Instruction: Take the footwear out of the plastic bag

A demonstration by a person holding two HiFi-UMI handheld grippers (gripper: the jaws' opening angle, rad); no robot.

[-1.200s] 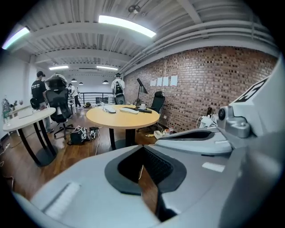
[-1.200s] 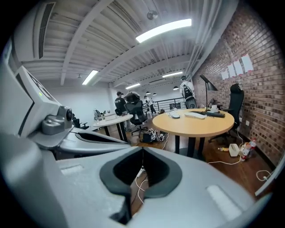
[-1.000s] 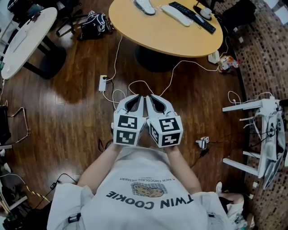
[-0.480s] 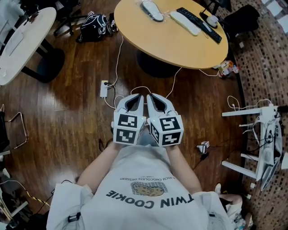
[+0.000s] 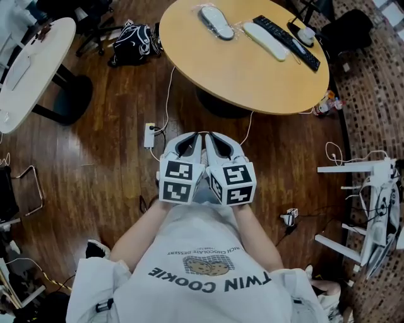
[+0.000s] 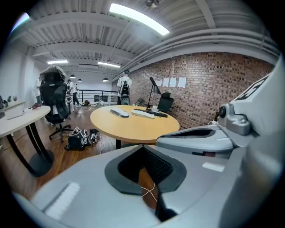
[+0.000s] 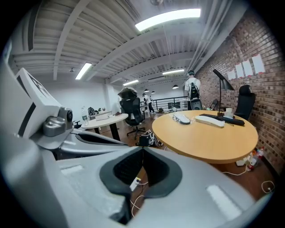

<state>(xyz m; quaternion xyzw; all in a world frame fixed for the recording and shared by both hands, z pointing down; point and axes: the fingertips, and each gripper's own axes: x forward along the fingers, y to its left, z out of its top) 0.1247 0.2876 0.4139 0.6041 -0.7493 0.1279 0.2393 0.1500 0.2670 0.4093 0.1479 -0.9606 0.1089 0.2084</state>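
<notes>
Shirt print: the person's white T-shirt (image 5: 208,284) carries "TWIN COOKIE" in dark capitals by a cookie drawing; the smaller line beside it is too fine to read with certainty.
Markers: the cube on each gripper shows black-and-white square patterns, no letters.
Left gripper (image 5: 197,135): clenched, jaw tips meeting with nothing between them, held out in front of the chest.
Right gripper (image 5: 209,135): clenched too and empty, just beside the left gripper.
Footwear: a white slipper in a clear plastic bag (image 5: 216,14) lies on the far part of the round tan wooden table (image 5: 240,76), well apart from both grippers. A second white slipper (image 5: 265,33) lies near it, beside a long black keyboard (image 5: 287,33).
Table edge: the near rim curves ahead of the jaw tips, with dark wooden floor (image 5: 95,164) between.
Floor room: a white power strip (image 5: 150,134) lies on that stretch. A black bag (image 5: 134,43) sits left of the round table. A white oval table (image 5: 28,63) bounds the left side and a white metal rack (image 5: 372,189) the right.
Wall: pale sheets (image 6: 171,82) hang on the brick wall, their writing illegible.
</notes>
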